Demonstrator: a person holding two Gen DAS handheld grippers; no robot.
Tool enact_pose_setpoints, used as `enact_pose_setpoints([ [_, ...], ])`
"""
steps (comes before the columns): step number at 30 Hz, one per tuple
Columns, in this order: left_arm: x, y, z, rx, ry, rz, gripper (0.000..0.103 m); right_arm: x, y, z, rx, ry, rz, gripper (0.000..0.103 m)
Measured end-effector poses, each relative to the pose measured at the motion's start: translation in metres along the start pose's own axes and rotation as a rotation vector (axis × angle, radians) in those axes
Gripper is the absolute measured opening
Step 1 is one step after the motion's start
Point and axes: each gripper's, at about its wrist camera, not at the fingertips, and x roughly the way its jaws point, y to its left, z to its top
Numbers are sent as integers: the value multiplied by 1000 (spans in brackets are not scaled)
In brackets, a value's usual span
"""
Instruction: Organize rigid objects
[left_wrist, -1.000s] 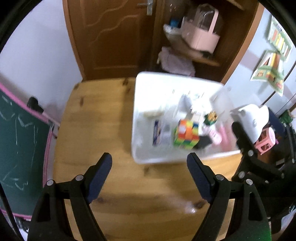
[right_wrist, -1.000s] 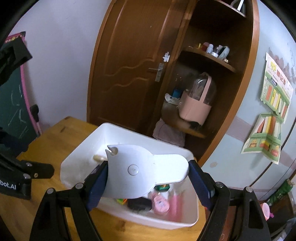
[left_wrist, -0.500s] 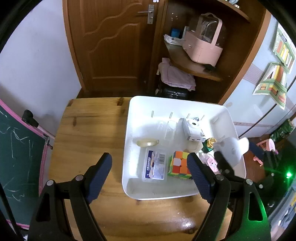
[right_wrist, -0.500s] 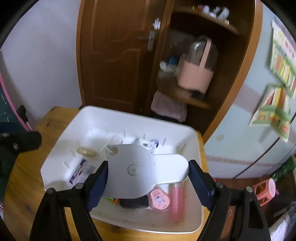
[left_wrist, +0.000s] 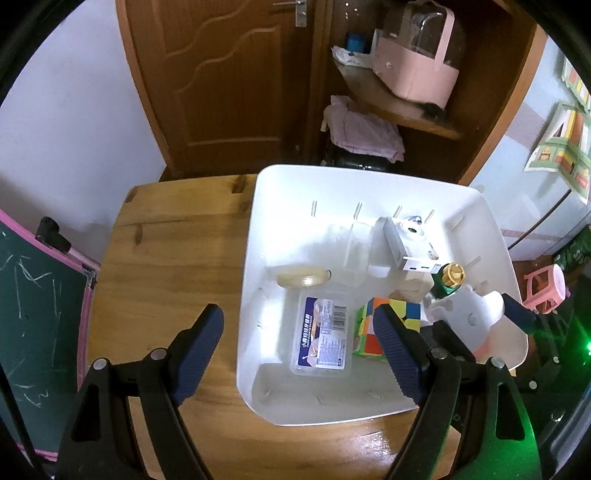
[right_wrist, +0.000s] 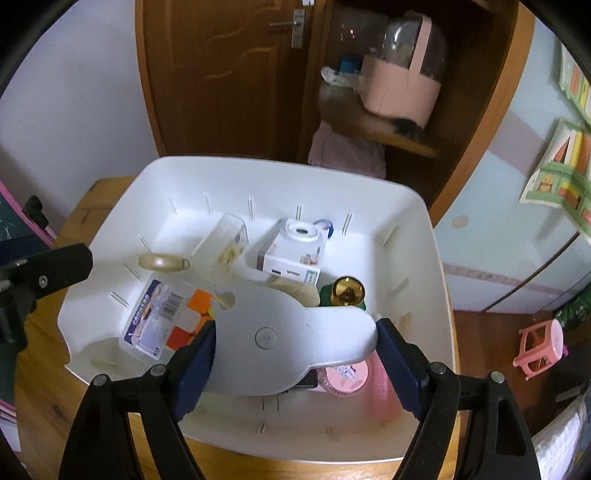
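Observation:
A white plastic bin (left_wrist: 266, 229) (right_wrist: 417, 229) stands on the wooden table (left_wrist: 166, 266). In it lie a clear labelled box (left_wrist: 323, 336) (right_wrist: 155, 314), a colour cube (left_wrist: 391, 314) (right_wrist: 188, 317), a white camera-like box (left_wrist: 402, 240) (right_wrist: 291, 247), a green bottle with gold cap (left_wrist: 448, 278) (right_wrist: 345, 291) and a beige ring (left_wrist: 303, 277) (right_wrist: 162, 263). My right gripper (right_wrist: 295, 347) is shut on a flat white paddle-shaped object (right_wrist: 280, 339) (left_wrist: 469, 314), held low over the bin's near right part. My left gripper (left_wrist: 299, 347) is open and empty above the bin's near left edge.
A wooden door (left_wrist: 221, 74) and a corner shelf with a pink basket (left_wrist: 417, 62) stand behind the table. A green chalkboard (left_wrist: 33, 295) stands on the left. A pink stool (right_wrist: 539, 347) is on the floor at right. Pink items (right_wrist: 347, 376) lie under the paddle.
Both grippers have moved closer and lower over the bin. The right gripper has carried the white paddle-shaped object down into the bin's right side. The left gripper stays open.

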Motion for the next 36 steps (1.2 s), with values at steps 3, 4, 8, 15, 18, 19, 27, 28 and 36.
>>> enact_pose_setpoints([
  [3, 2, -1, -2, 1, 6, -2, 85, 6, -2, -3, 17, 24, 6, 84],
  [4, 2, -1, -2, 2, 8, -3, 85, 7, -3, -5, 22, 34, 13, 84],
  [8, 1, -5, -5, 17, 8, 2, 85, 8, -3, -7, 29, 50, 46, 85],
  [15, -10, -7, -10, 19, 3, -1, 85, -1, 0, -8, 35, 31, 83, 85],
  [18, -19, -7, -13, 18, 1, -6, 85, -11, 1, -8, 35, 17, 86, 85],
  [19, -24, -7, -15, 20, -2, -4, 85, -17, 1, -9, 33, 12, 90, 85],
  [27, -79, -7, -42, 34, -11, 8, 85, -70, 1, -23, 14, 6, 97, 85],
  [28, -87, -8, -47, 36, -13, 10, 85, -81, 0, -28, 12, 14, 90, 85],
  [36, -161, -13, -89, 31, -28, 26, 85, -152, -16, -67, 52, 72, 133, 85],
])
